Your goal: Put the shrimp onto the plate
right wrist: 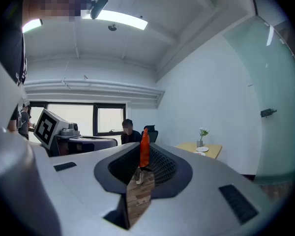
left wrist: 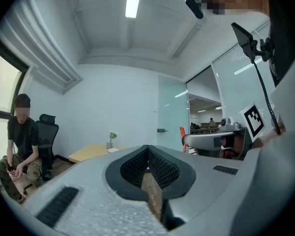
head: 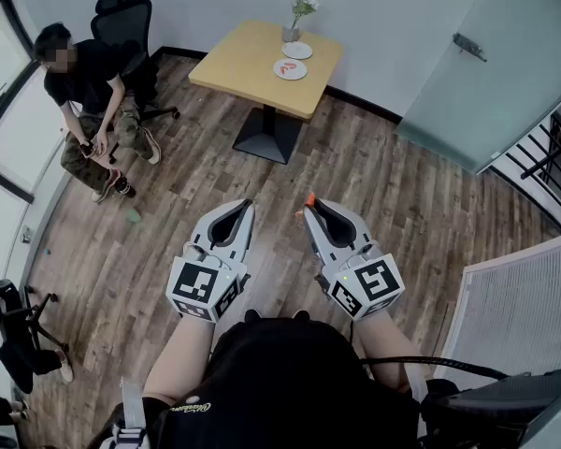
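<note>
Orange shrimp: only thin sliver shows above right gripper fingers, rest hidden between them. White round plate on far light wooden table: red marks too small to tell. Person in dark clothes cut off by head view's left edge.

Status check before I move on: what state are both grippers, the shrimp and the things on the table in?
left gripper: fingers together, nothing between them.
right gripper: fingers shut on the shrimp.
shrimp: pinched in the air, far from the table.
near plate: on the table, something orange-red on it.
far plate: bare.
vase: upright, flowers in it.
</note>
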The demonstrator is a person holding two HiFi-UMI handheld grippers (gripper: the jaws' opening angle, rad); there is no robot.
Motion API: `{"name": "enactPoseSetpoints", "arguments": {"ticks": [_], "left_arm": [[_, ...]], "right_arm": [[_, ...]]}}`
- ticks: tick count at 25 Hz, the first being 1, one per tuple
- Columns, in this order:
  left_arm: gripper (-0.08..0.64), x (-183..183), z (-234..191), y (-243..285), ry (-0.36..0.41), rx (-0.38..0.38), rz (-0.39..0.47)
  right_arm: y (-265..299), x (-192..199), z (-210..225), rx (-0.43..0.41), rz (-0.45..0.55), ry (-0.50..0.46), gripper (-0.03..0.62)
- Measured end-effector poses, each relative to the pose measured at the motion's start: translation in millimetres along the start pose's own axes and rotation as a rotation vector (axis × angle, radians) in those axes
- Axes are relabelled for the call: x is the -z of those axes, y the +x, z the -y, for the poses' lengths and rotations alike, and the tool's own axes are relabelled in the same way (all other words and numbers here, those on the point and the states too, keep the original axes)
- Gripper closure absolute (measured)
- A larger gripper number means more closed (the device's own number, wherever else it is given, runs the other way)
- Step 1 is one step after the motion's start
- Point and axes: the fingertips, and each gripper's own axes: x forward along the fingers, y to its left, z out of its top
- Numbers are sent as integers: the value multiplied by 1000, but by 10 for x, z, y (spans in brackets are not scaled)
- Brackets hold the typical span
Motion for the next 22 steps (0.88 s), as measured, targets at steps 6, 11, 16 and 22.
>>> {"name": "enactPoseSetpoints", "arguments": {"ticks": [6, 11, 16, 22], "left_arm": [[557, -21, -58, -3, -9, 3, 1], [557, -4, -59, -10, -17, 2, -1], [557, 2, -83, -36, -11, 12, 0], [557, -8, -180, -117, -17, 6, 6]], "right_arm": [[57, -1, -15, 7, -10, -3, 535], [49, -8, -12, 5, 7, 24, 537], [77, -21, -37, 15, 11, 26, 537], [157, -29, -138, 11, 8, 8, 537]]}}
